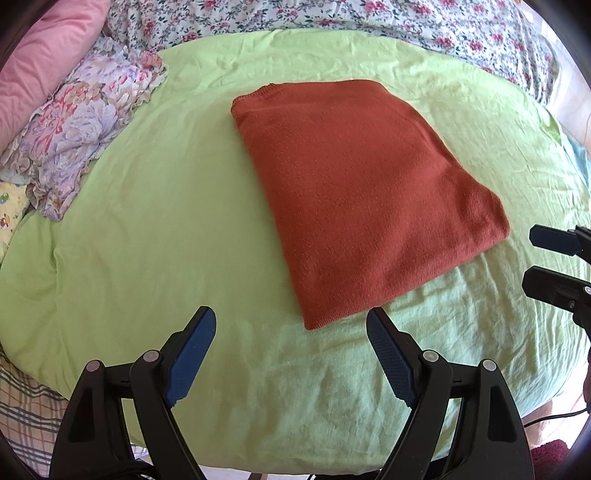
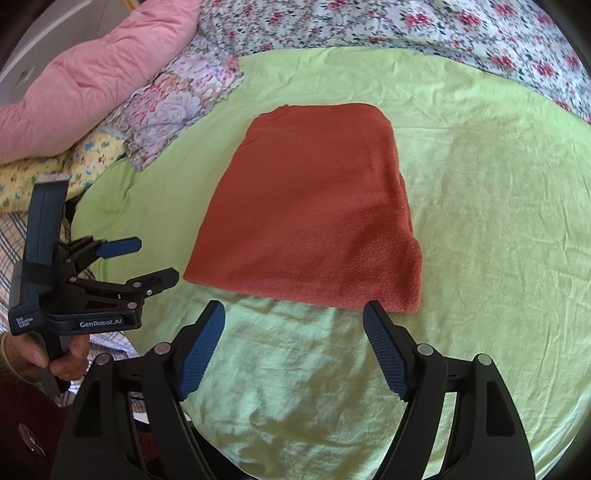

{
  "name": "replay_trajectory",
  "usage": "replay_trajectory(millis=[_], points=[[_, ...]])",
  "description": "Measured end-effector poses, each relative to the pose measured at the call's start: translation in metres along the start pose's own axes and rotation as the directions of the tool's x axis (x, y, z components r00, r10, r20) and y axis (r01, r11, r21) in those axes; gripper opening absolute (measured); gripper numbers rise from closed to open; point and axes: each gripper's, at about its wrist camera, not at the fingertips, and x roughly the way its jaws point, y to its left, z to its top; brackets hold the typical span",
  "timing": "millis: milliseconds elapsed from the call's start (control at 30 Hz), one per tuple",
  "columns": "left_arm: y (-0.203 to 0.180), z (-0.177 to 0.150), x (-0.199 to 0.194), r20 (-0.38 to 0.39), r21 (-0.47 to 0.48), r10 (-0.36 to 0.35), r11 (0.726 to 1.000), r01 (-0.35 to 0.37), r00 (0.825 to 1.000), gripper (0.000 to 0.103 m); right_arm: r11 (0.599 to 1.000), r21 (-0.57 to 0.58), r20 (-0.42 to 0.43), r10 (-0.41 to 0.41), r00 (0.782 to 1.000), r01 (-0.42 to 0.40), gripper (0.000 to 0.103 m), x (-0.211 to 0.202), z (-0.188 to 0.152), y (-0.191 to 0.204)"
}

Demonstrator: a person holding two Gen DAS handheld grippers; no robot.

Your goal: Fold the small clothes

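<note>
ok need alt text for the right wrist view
A rust-red knit garment lies folded into a neat rectangle on a light green sheet, with the open right gripper empty in front of its near edge. The left gripper, held in a hand, is also open at the left, near pink and floral bedding.

A bed under a wrinkled green sheet (image 1: 155,229) fills the view in daylight. A floral quilt (image 2: 461,33) runs along its far side. At far left lie a pink pillow (image 2: 96,77), a ruffled floral pillow (image 1: 85,129) and plaid bedding (image 1: 26,413).
</note>
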Motion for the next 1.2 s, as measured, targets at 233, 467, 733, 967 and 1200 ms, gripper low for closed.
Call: replay_trajectory(millis=[233, 467, 733, 967, 1200], points=[[-0.001, 0.003, 0.000, 0.000, 0.010, 0.022, 1.000, -0.022, 1.000, 0.084, 1.000, -0.029, -0.006, -0.005, 1.000, 0.005, 0.079, 0.004, 0.002, 0.003], [0.001, 0.009, 0.005, -0.011, 0.017, 0.042, 0.999, -0.042, 0.999, 0.084, 0.999, -0.033, -0.004, -0.007, 1.000, 0.007, 0.080, 0.009, 0.009, 0.000], [0.001, 0.018, 0.007, -0.004, 0.012, 0.039, 0.999, -0.039, 0.999, 0.084, 0.999, -0.037, 0.003, -0.006, 1.000, 0.006, 0.080, 0.015, 0.021, -0.006], [-0.001, 0.024, 0.007, 0.000, 0.015, 0.034, 0.999, -0.034, 0.999, 0.084, 0.999, -0.046, 0.012, -0.001, 1.000, 0.002, 0.080, 0.018, 0.033, -0.010], [0.000, 0.036, 0.011, 0.000, 0.018, 0.034, 0.999, -0.034, 0.999, 0.084, 0.999, -0.050, 0.019, 0.001, 1.000, 0.000, 0.081, 0.022, 0.044, -0.010]])
